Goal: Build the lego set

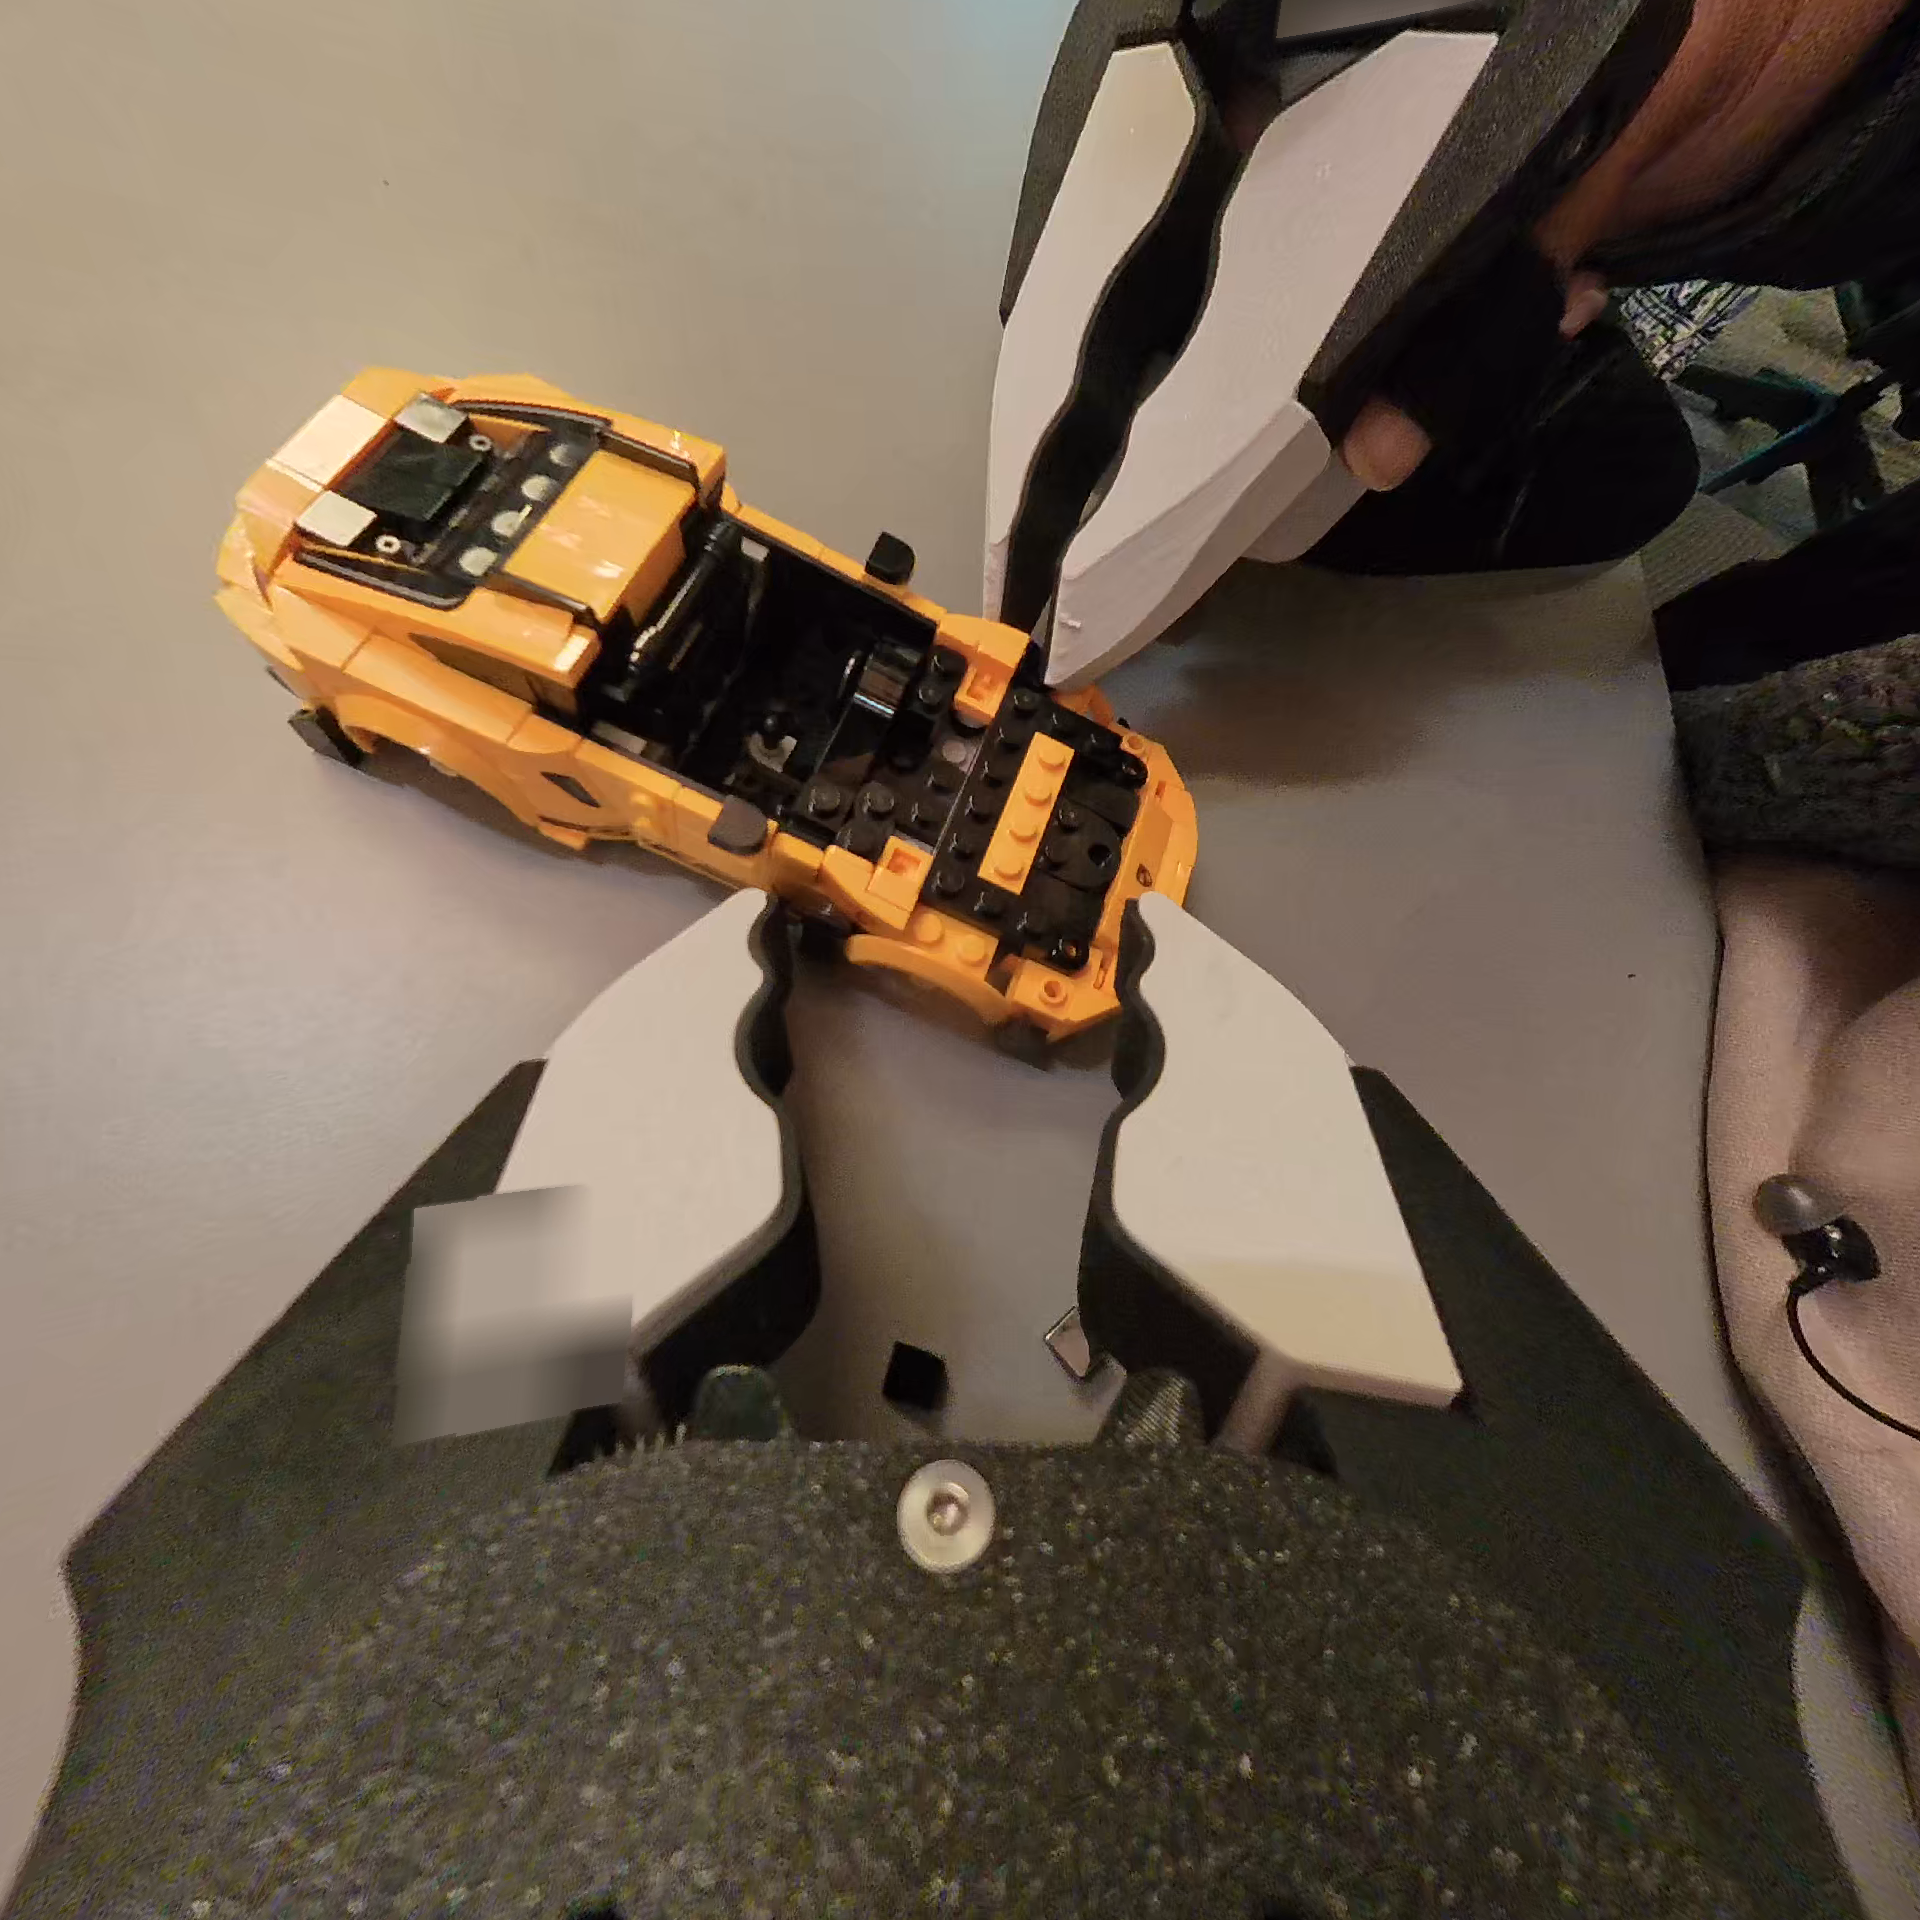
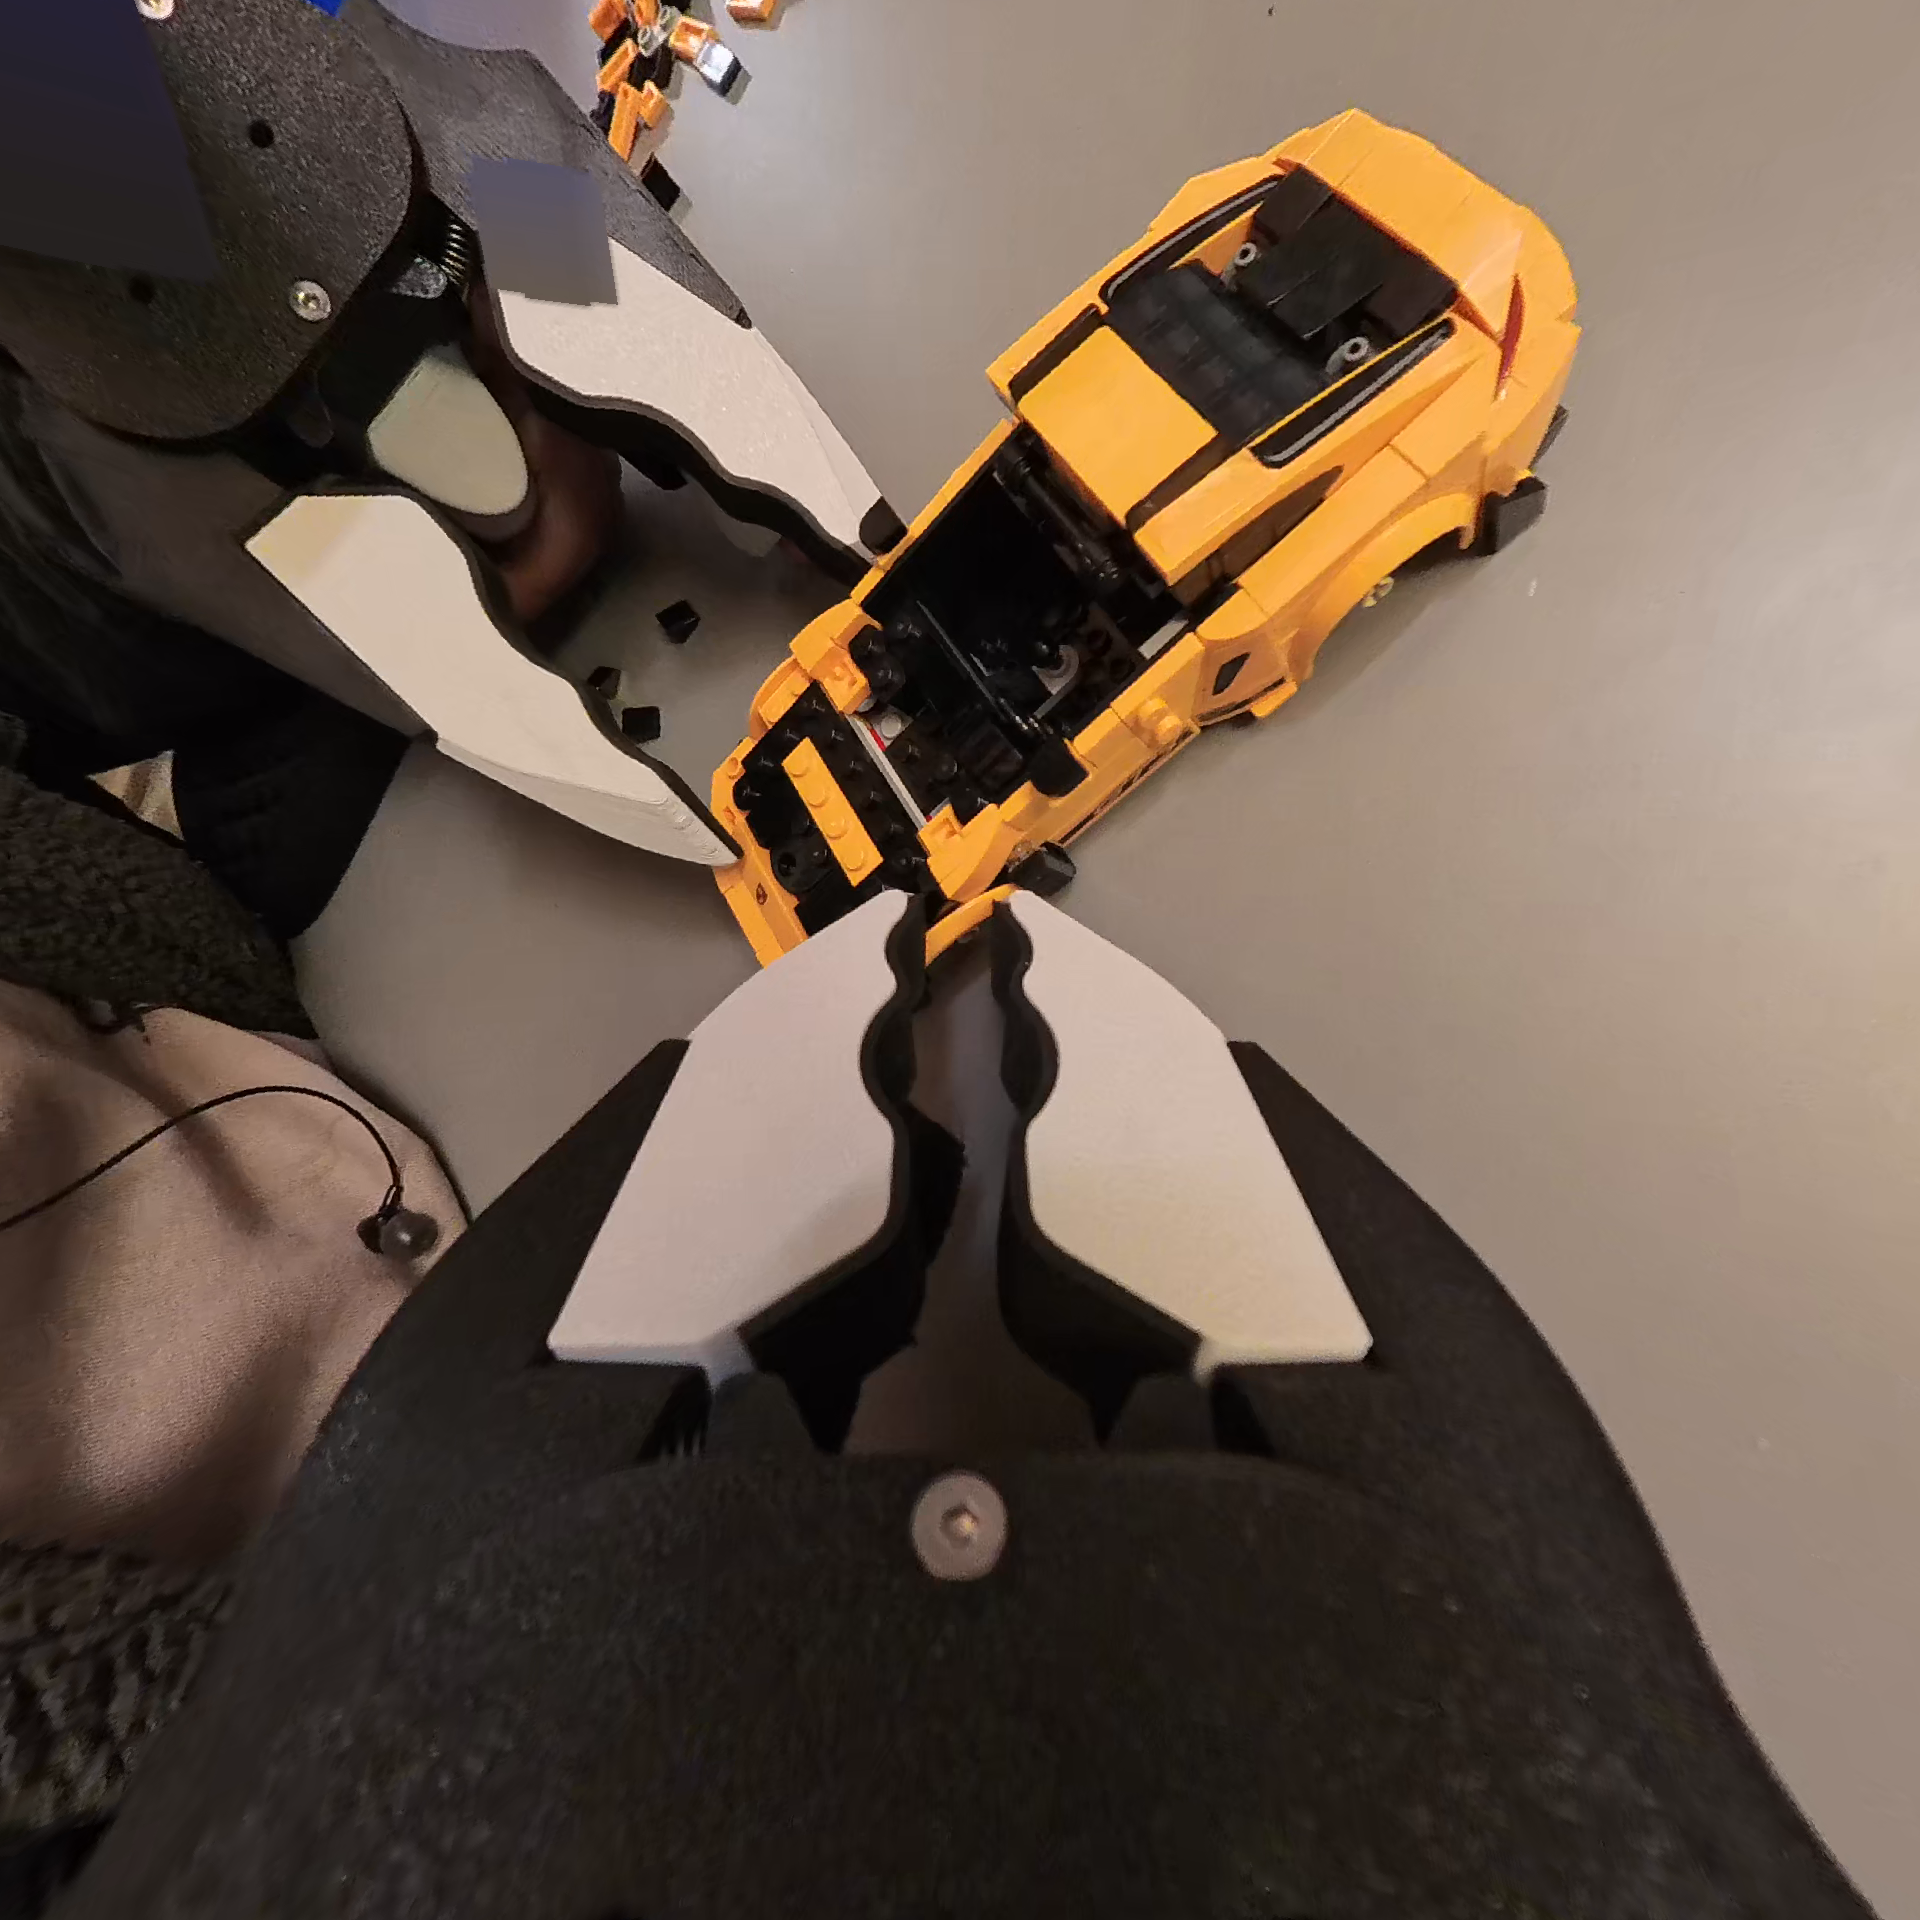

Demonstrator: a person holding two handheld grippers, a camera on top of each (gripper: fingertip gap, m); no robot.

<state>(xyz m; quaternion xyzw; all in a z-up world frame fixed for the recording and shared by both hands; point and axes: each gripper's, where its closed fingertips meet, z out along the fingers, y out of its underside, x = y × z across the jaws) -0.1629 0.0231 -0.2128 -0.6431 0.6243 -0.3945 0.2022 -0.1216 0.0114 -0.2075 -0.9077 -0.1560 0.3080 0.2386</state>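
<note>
Only the right wrist view shows the loose orange and black pieces (image 2: 665, 73) at the far left, cut off by the frame edge. On the grey table (image 1: 312, 987) sits the orange lego car (image 1: 686, 665), roof off. The left gripper (image 1: 951, 925) stands spread at its studded nose; the right gripper (image 2: 956, 914) is nearly together there (whether it pinches anything is hidden).

- The lego car (image 1: 665, 665) is glossy orange and black plastic, studded at its near end.
- The surface (image 1: 312, 1039) is smooth, matt grey.
- The left tool (image 1: 951, 935) has matt pale-grey fingers (image 1: 665, 1122), a grainy black body and a shiny metal screw (image 1: 943, 1515).
- At the right, soft pinkish cloth (image 1: 1829, 1039) and dark, coarse knit fabric (image 1: 1797, 758).
</note>
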